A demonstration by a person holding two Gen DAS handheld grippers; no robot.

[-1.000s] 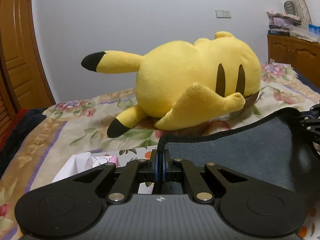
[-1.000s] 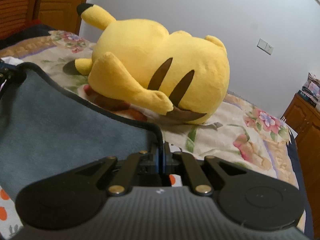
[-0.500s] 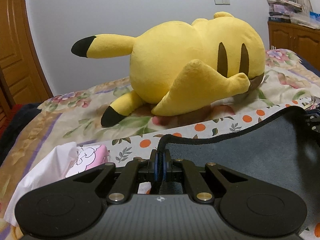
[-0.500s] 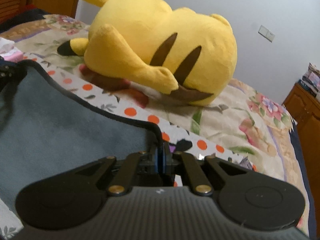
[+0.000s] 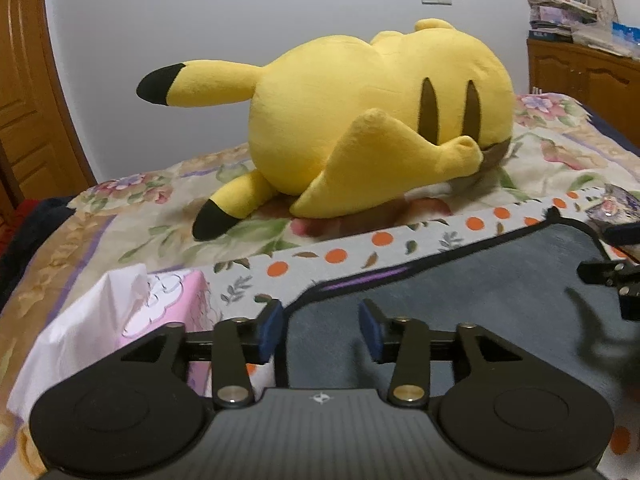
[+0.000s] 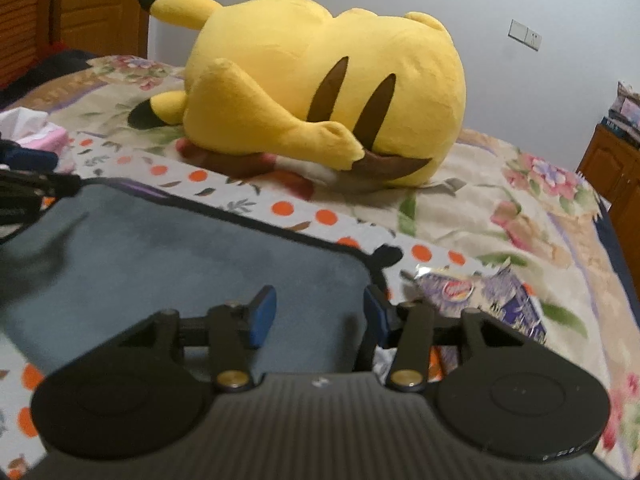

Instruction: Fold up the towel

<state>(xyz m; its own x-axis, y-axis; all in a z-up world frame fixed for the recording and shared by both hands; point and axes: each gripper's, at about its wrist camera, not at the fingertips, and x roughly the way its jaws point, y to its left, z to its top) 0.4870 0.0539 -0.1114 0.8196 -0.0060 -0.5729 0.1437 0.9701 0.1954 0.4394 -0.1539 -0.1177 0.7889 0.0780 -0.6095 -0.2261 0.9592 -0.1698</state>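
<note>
Left wrist view shows the left gripper (image 5: pixel 320 330), clamped on a corner 0.5 s ago, now spread wide over the grey towel (image 5: pixel 460 304) lying flat, as has the right gripper (image 6: pixel 318 318), so this fold looks laid.

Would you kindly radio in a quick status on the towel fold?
Left gripper open, right gripper open. Grey towel lying flat on the bed, nothing gripped. Yellow plush beyond, apart from the towel.
</note>
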